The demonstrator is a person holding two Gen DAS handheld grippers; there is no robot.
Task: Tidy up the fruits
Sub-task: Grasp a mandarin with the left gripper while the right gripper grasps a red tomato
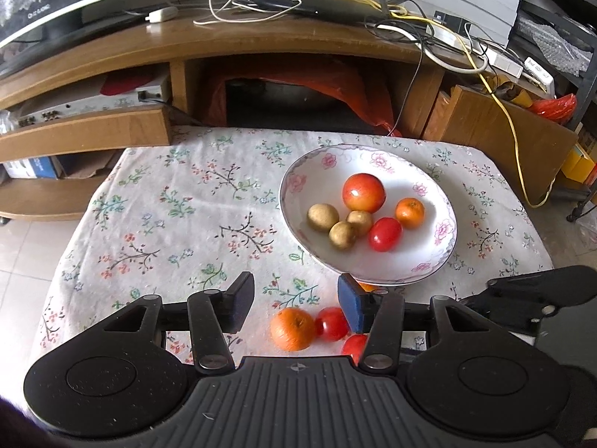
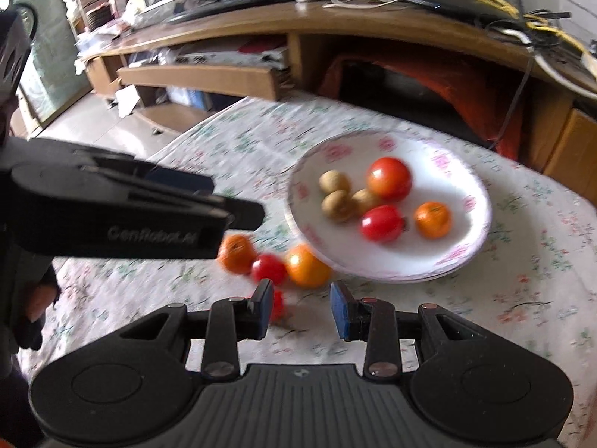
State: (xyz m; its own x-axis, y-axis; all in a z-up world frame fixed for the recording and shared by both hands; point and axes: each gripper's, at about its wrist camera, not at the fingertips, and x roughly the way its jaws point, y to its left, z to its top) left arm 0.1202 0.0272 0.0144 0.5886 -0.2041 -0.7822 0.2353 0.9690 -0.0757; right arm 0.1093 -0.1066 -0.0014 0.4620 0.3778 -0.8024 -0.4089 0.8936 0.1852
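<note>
**Fruit half gathered on a flowered table**

A wooden TV stand [image 1: 261, 43] strewn with cables runs behind a low table under a floral cloth [image 1: 179, 216], where a white plate [image 1: 444, 250] with pink flowers on its rim sits toward the right. In the plate lie a large red-orange fruit [image 1: 363, 192], a small orange [image 1: 409, 212], a red tomato [image 1: 385, 234] and three brown fruits [image 1: 323, 217] bunched together. Outside it, just beside the near rim, an orange [image 1: 293, 328] touches a small tomato [image 1: 331, 323], with another tomato [image 1: 354, 347] partly hidden behind a finger; the right wrist view shows a second orange [image 2: 308, 265] close against the plate's edge. The left gripper [image 1: 296, 304] hangs over this loose cluster with its jaws parted and nothing clamped. The right gripper [image 2: 300, 311] is blurred, its jaws a modest gap apart and empty, a red fruit [image 2: 278, 304] peeping out beside its left finger
</note>
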